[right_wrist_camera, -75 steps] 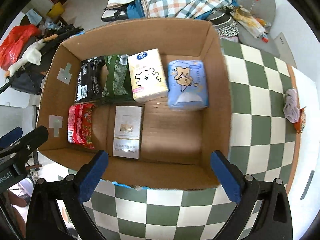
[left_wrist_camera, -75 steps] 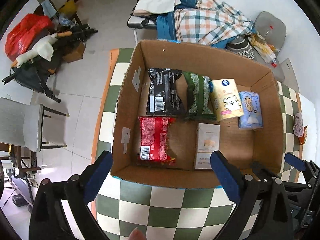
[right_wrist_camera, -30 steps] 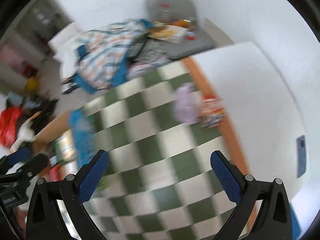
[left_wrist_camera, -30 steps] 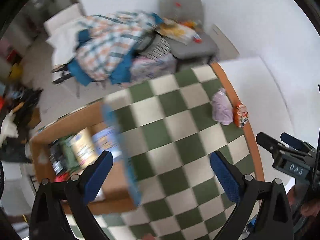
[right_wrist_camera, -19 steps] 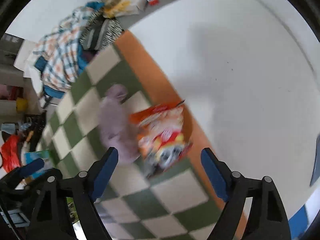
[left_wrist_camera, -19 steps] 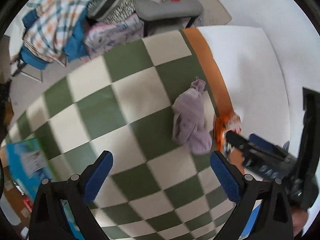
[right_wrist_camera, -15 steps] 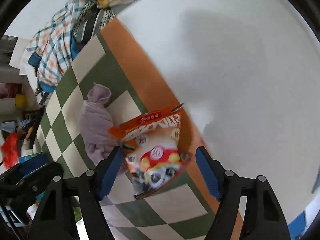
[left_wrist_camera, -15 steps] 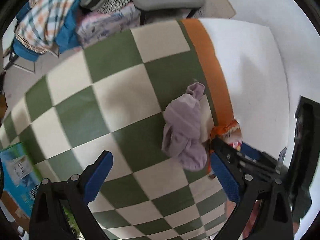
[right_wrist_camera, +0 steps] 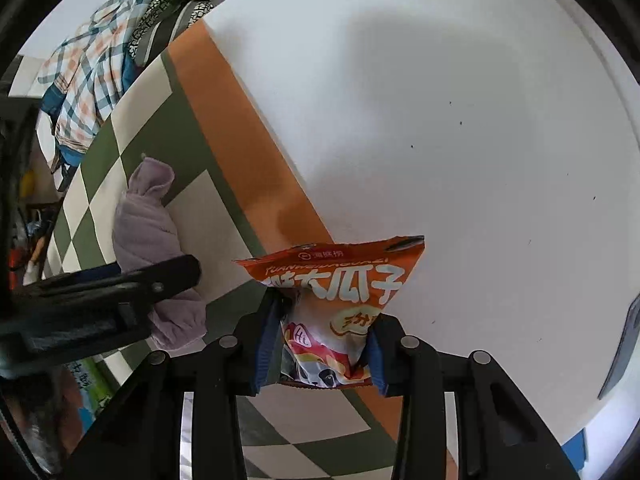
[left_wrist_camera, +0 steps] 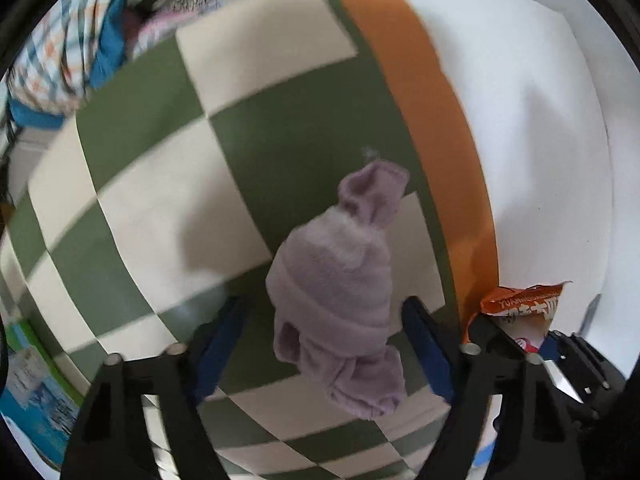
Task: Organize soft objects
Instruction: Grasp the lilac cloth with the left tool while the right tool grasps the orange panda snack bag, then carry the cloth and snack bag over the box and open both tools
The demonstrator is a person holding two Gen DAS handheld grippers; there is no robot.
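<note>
Right wrist view shows our right gripper (right_wrist_camera: pixel 320 344), open over the box moments ago, now with fingers pinching the orange snack bag (right_wrist_camera: pixel 340 296) at the counter (left_wrist_camera: pixel 160 200) edge, while our left gripper (left_wrist_camera: pixel 324 344) straddles the lilac cloth (left_wrist_camera: pixel 340 292), still open.

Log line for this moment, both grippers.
left gripper: open, straddling purple cloth | right gripper: shut on orange snack bag | surface: checkered tablecloth

Cloth (left_wrist_camera: pixel 340 280): plain lilac. Snack bag (right_wrist_camera: pixel 340 284): orange with white characters, at 3 o'clock of the cloth. Tablecloth (left_wrist_camera: pixel 168 208): green-and-cream checks, orange border.
</note>
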